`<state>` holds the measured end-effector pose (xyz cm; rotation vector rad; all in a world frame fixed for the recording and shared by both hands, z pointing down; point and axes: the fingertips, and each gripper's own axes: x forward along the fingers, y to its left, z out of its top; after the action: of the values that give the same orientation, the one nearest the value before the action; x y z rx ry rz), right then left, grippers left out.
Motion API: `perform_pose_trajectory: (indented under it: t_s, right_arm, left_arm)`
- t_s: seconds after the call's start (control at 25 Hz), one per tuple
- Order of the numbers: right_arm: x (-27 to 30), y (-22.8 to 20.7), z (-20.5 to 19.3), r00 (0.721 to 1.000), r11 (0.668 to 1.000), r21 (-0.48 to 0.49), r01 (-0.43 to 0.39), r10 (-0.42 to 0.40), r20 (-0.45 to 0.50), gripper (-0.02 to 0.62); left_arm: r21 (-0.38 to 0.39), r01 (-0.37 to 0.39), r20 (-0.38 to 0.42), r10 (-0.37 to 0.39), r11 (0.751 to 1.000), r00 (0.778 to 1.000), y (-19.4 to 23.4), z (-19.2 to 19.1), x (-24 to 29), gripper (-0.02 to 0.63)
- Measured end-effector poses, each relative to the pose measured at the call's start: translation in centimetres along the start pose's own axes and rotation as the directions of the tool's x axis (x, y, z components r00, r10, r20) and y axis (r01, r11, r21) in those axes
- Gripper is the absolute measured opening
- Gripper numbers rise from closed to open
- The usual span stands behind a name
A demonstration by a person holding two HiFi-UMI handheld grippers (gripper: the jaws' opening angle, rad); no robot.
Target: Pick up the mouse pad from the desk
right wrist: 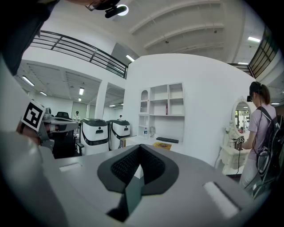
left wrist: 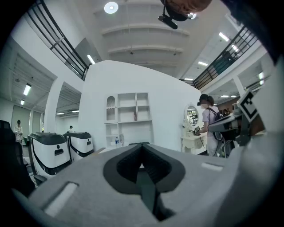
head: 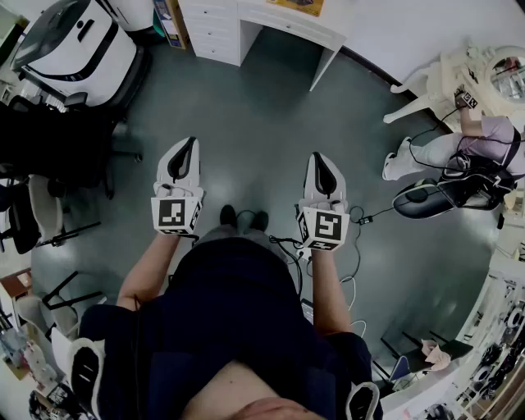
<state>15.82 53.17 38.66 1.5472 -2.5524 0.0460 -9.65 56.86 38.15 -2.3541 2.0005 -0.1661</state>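
Over the grey floor (head: 262, 115) in the head view, a person is standing and holding both tools out level, side by side and well apart, with the left gripper (head: 188, 148) and the right gripper (head: 321, 163) both pointing toward a white worktop (head: 279, 23) at the top edge of the picture. What looks to be the mouse pad (head: 297, 5), a flat yellow sheet, is lying on that worktop, far ahead of both grippers and touched by neither. A second person (head: 484, 148) is bending near a cream dressing table (head: 480, 70) at the right. Seen from the left gripper view, the left gripper (left wrist: 142, 150) is keeping its jaws pressed together at the tips with nothing between them, and it is facing a white wall with built-in shelves (left wrist: 128, 113); two white and black machines (left wrist: 53, 150) are standing at the left, and the second person (left wrist: 208, 124) is working by an oval mirror (left wrist: 191, 116) at the right. Seen from the right gripper view, the right gripper (right wrist: 140, 150) is likewise holding its jaws closed on nothing, and beyond its tips the mouse pad (right wrist: 162, 145) is lying flat on the worktop (right wrist: 135, 141), just in front of a dark keyboard (right wrist: 167, 140) and below the shelves (right wrist: 162, 104).
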Motion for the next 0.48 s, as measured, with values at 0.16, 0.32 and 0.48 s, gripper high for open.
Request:
perform_pose_trajectory:
  t_s: [0.16,0.32,0.48]
  right_arm:
    - [-0.01,0.08,-0.03,1.000,1.000,-0.001,0.000,0.000,0.000,-0.003]
    - [0.03,-0.05,-0.15,1.000,1.000,-0.002,0.002,-0.002,-0.004,-0.003]
    - [0.09,-0.12,-0.01,1.000,1.000,-0.003,-0.001,0.001,-0.001,-0.003]
  left_arm:
    - [0.000,0.000,-0.001,0.000,1.000,1.000,0.04,-0.01,-0.12,0.005]
    - [0.001,-0.001,-0.003,0.001,1.000,1.000,0.04,-0.02,-0.04,0.005]
    - [0.002,0.000,-0.003,0.000,1.000,1.000,-0.03,0.11,0.15,0.005]
